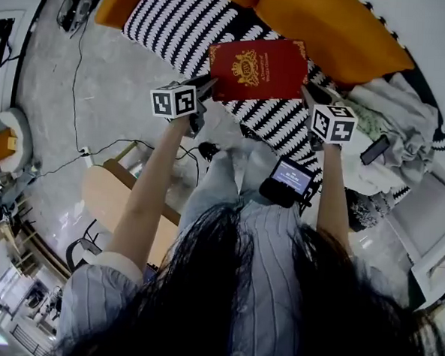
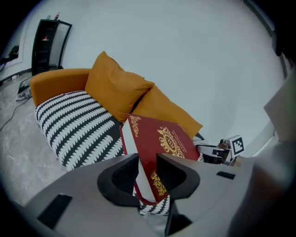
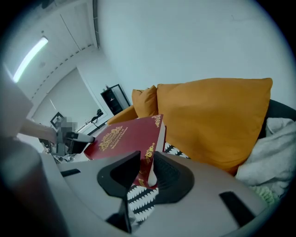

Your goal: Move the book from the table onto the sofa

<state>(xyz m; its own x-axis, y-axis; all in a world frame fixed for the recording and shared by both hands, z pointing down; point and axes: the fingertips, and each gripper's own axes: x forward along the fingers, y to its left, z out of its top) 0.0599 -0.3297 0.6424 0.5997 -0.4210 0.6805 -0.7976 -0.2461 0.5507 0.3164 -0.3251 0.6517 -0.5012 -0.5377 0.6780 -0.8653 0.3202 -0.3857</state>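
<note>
Over the striped sofa (image 1: 172,20), in front of its orange cushions (image 1: 329,29), the book (image 1: 258,69) is held roughly level, presumably so that it can be laid flat on the seat. It is gripped at opposite edges for balance: the jaws of the left gripper (image 1: 204,88) and right gripper (image 1: 310,96) are clamped on it. The pinch on cover and pages is shown only in the gripper views; both grips together are seen only in the head view.

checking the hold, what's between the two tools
The red book spans the gap, its ends clamped by the left tool and right tool, over the striped sofa seat; the head view shows it.
</note>
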